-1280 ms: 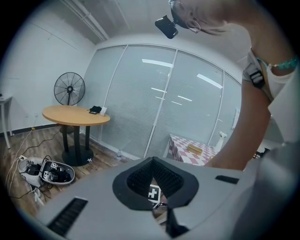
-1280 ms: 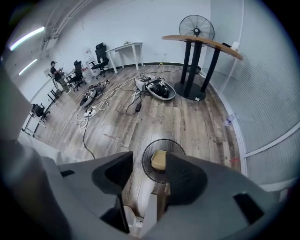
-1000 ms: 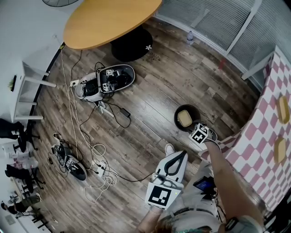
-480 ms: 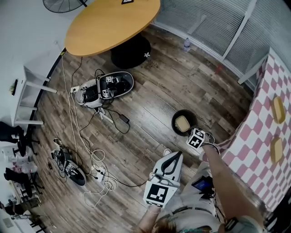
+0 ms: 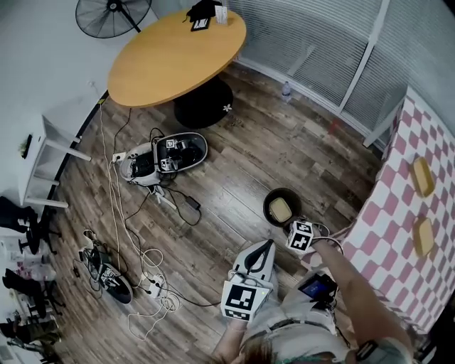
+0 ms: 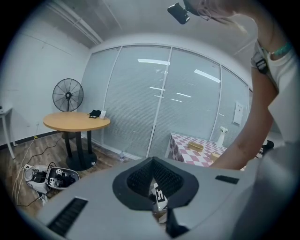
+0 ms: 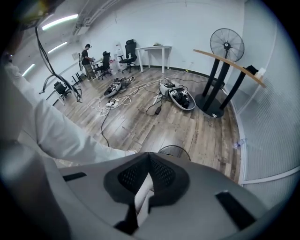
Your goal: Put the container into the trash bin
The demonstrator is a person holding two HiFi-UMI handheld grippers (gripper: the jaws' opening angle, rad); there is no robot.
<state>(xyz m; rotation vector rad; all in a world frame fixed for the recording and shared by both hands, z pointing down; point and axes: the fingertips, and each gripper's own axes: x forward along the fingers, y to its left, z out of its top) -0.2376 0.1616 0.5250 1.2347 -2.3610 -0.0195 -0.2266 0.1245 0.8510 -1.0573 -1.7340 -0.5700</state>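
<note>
Seen from the head, a floor of grey-brown wood planks (image 5: 234, 142) fills the room. A round black trash bin (image 5: 266, 207) stands on it at about 4 o'clock from the middle of the picture. The pale yellow container (image 5: 283, 208) lies inside the bin.

The right gripper (image 5: 298, 234) hangs at the bin's 5 o'clock edge and points steeply down. Its fingers are pressed together with nothing between them. The left gripper (image 5: 269, 243) is at 6 o'clock, well clear of the bin, its fingers also together and empty.

A round wooden table (image 5: 178, 53) on a black foot stands at 12 o'clock, with a floor fan (image 5: 114, 14) at 11 o'clock. An open case of gear (image 5: 163, 151) lies on the floor at 10 o'clock. White cables (image 5: 117, 213) run from it down to 8 o'clock. A white side table (image 5: 46, 153) stands at 9 o'clock.

A table with a pink-and-white checked cloth (image 5: 391, 213) fills the right edge at 3 to 4 o'clock, with two yellow tubs (image 5: 423, 176) on it. A glass wall with blinds (image 5: 320, 50) runs from 1 to 2 o'clock, and a small bottle (image 5: 286, 89) stands at its foot.
</note>
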